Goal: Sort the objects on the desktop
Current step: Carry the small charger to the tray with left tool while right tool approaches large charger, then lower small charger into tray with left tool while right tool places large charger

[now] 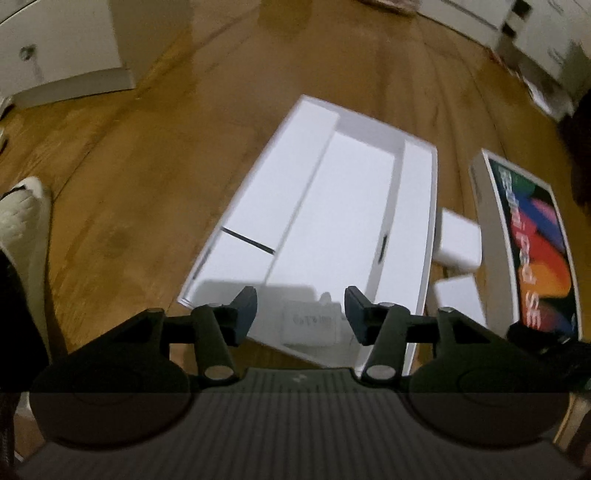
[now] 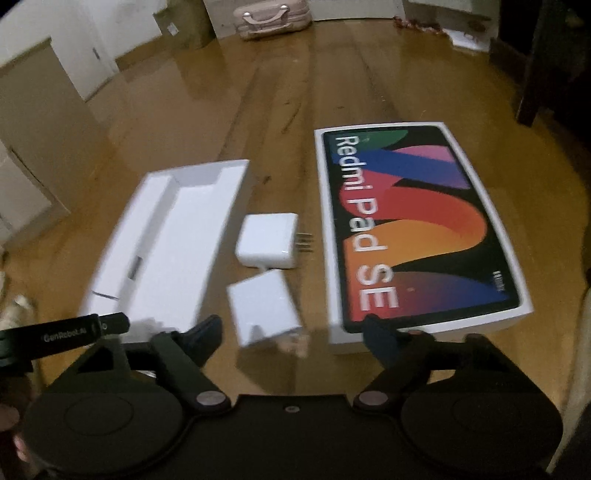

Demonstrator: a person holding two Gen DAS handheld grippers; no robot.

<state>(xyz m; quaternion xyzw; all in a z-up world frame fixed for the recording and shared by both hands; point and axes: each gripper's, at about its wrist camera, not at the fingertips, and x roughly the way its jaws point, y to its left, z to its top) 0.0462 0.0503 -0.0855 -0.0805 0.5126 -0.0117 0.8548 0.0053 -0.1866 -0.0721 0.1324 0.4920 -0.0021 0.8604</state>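
Note:
An open white box tray point(image 1: 332, 206) with compartments lies on the wooden floor; it also shows in the right wrist view point(image 2: 166, 236). A small white labelled piece point(image 1: 310, 323) sits in its near end. My left gripper point(image 1: 301, 314) is open and empty just above that end. Two white chargers lie between tray and lid: one with prongs point(image 2: 267, 240), one nearer point(image 2: 264, 310). The Redmi Pad SE box lid point(image 2: 417, 229) lies to the right. My right gripper point(image 2: 291, 339) is open and empty, hovering over the nearer charger.
White cabinets point(image 1: 62, 48) stand at the far left. A pink suitcase point(image 2: 271, 16) stands at the far wall. A dark furniture leg point(image 2: 535, 74) is at far right. The left gripper's body point(image 2: 62, 334) shows low left in the right wrist view.

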